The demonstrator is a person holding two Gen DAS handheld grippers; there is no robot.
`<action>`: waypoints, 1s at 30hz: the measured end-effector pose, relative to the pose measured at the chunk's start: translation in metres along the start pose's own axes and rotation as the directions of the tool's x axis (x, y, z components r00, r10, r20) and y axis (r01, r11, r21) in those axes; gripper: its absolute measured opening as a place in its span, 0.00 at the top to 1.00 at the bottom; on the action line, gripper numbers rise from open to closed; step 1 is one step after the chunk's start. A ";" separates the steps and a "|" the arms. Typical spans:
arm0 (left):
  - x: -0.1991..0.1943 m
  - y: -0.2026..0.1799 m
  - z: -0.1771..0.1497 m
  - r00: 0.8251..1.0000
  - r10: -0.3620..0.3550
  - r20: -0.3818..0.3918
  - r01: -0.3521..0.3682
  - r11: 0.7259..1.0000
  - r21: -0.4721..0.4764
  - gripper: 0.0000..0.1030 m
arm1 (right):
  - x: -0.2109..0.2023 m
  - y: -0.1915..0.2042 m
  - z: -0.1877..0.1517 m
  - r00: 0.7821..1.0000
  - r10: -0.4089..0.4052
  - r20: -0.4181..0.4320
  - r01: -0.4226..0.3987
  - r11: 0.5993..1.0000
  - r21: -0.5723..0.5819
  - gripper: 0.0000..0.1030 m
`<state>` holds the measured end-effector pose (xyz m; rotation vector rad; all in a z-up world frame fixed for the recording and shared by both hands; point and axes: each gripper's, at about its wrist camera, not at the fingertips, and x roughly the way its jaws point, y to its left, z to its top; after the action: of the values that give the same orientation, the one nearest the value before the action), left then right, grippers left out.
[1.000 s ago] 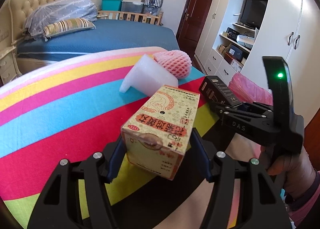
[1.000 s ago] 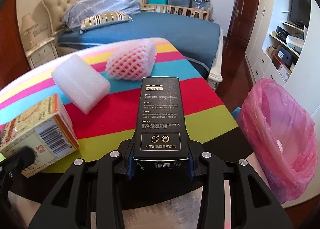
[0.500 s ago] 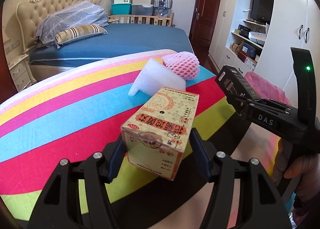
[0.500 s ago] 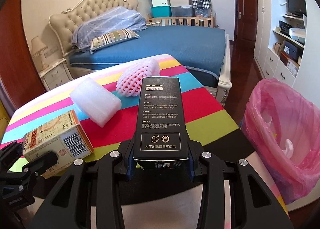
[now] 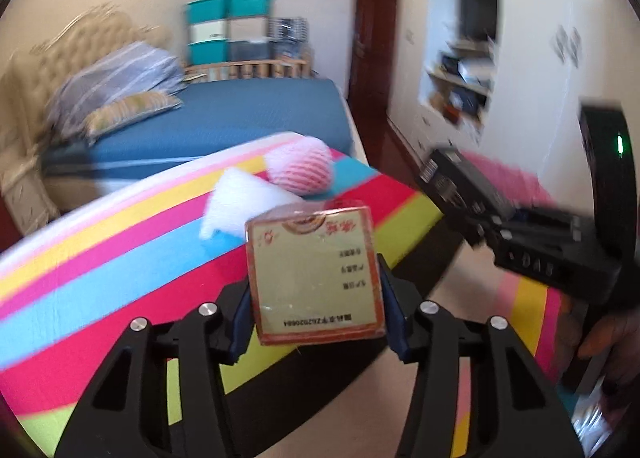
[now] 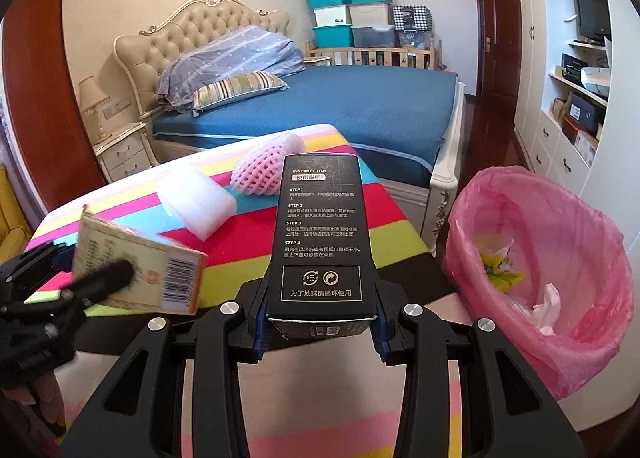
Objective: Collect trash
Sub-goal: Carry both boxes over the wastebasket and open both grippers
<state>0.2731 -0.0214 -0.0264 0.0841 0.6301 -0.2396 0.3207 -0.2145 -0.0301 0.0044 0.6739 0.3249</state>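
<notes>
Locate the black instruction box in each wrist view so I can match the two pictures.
Left wrist view: black box at right of centre, clamped in the right gripper, in front of the pink bin bag.
Right wrist view: black box at centre, between that gripper's own fingers.
Shared landmark: pink foam net on the striped table.

Both grippers are matt black plastic. The left gripper [image 5: 316,322] has two wide, ribbed arms, each with a triangular cut-out and two silver round screw heads, ending in dark blue pads [image 5: 243,318]. The right gripper [image 6: 320,332] is built the same way, with blue pads [image 6: 261,328]. Seen from the left wrist, its body bears pale raised letters and a tall black upright with a small green light.
</notes>
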 end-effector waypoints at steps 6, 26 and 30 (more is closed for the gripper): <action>0.025 -0.005 -0.018 0.991 0.011 -0.135 -0.011 1.000 -0.003 0.51 | 0.006 -0.001 -0.010 1.000 0.021 -0.022 -0.021 1.000 0.006 0.64; 0.043 -0.067 0.034 0.983 -0.180 -0.046 0.181 0.983 0.035 0.53 | -0.042 -0.067 -0.016 0.994 -0.096 0.042 0.093 0.992 0.081 0.64; 0.065 -0.099 0.060 0.964 -0.261 -0.040 0.263 0.963 0.055 0.53 | -0.054 -0.099 -0.014 0.982 -0.180 0.060 0.172 0.978 0.115 0.64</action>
<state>0.3332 -0.1395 -0.0171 0.0617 0.6662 -0.5144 0.3015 -0.3262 -0.0192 0.0604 0.6168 0.1164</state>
